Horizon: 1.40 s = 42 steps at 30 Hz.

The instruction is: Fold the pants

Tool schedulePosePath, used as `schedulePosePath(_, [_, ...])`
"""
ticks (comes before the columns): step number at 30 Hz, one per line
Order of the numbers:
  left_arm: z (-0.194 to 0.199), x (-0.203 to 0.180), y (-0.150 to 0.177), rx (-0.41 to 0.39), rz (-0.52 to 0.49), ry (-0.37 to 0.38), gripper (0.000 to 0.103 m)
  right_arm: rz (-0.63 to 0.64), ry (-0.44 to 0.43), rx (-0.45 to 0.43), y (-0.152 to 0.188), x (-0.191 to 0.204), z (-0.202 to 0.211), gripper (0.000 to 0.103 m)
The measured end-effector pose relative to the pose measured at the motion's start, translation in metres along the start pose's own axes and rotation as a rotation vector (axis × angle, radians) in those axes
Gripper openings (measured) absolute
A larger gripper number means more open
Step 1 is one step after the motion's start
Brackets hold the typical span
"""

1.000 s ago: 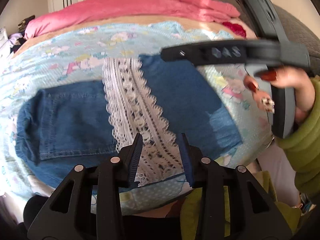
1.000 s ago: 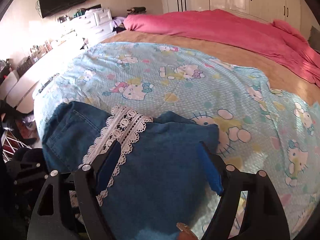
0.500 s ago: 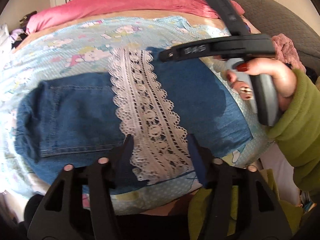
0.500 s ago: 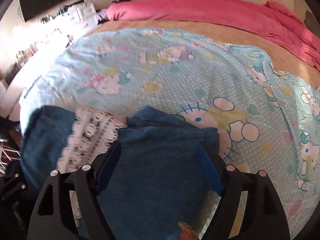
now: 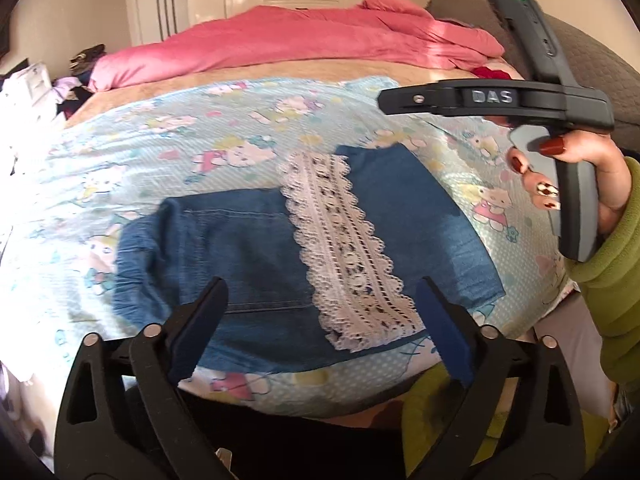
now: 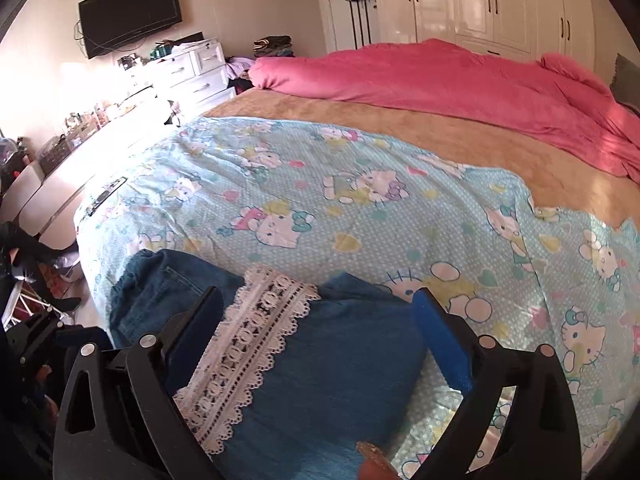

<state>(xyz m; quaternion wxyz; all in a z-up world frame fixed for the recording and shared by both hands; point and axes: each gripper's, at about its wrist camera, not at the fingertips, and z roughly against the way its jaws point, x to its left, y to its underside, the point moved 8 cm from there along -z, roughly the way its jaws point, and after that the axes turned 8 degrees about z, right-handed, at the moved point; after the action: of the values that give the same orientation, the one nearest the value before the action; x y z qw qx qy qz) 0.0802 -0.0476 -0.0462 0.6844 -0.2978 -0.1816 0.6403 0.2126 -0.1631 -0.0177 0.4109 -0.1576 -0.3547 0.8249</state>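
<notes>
From the left wrist view, the pants (image 5: 256, 256) lie folded into a compact, roughly rectangular bundle near the front edge of the bed (image 5: 280, 76), on a pale blue cartoon-print sheet (image 5: 168, 148). They are dark blue denim; a back pocket with stitched seams shows on the left part, and a plainer, smoother flap covers the right part. A broad band of white lace (image 5: 344, 248) with scalloped edges runs from the far side of the bundle to its near edge, slanting slightly to the right. The left gripper (image 5: 320, 328) hangs above the near edge of the pants; its fingers (image 5: 196, 332) are spreading apart, already wide, with the denim and lace showing below the gap but nothing pinched. At the right, a hand (image 5: 576, 176) with painted nails and a green sleeve (image 5: 612, 280) holds the handle of the other tool above the bundle's right side. A pink blanket (image 5: 304, 40) lies across the far side of the bed.

From the right wrist view, the same pants (image 6: 320, 360) fill the lower centre, the lace (image 6: 248, 344) running diagonally with the pocket part to its left and the smooth flap to its right. The right gripper (image 6: 320, 340) is above the flap; its fingers (image 6: 444, 344) are also widening and grip nothing. Beyond are the sheet (image 6: 360, 200), the pink blanket (image 6: 440, 76), a white dresser (image 6: 192, 72), a wall television (image 6: 130, 14) and white wardrobes (image 6: 480, 0).
</notes>
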Motion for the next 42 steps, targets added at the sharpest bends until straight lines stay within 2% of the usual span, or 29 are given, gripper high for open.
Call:
schedulePosePath(8, [0.019, 0.039, -0.001, -0.03, 0.078, -0.054, 0.093, 0.077, -0.029, -0.026, -0.024, 0.038, 0.007, 0.095])
schedulePosePath(15, [0.022, 0.077, 0.006, -0.022, 0.154, -0.097, 0.093, 0.132, -0.076, -0.004, -0.037, 0.075, -0.007, 0.095])
schedulePosePath(27, [0.014, 0.138, 0.017, -0.003, 0.293, -0.133, 0.093, 0.215, -0.192, 0.079, -0.046, 0.131, -0.055, 0.095])
schedulePosePath(38, [-0.01, 0.147, 0.022, 0.018, 0.305, -0.125, 0.093, 0.31, -0.301, 0.202, -0.032, 0.176, -0.118, 0.095])
schedulePosePath(40, [-0.014, 0.149, 0.022, 0.019, 0.309, -0.121, 0.09, 0.319, -0.331, 0.227, -0.028, 0.184, -0.129, 0.095])
schedulePosePath(42, [-0.017, 0.15, 0.023, 0.027, 0.323, -0.101, 0.075, 0.328, -0.349, 0.243, -0.025, 0.19, -0.136, 0.095])
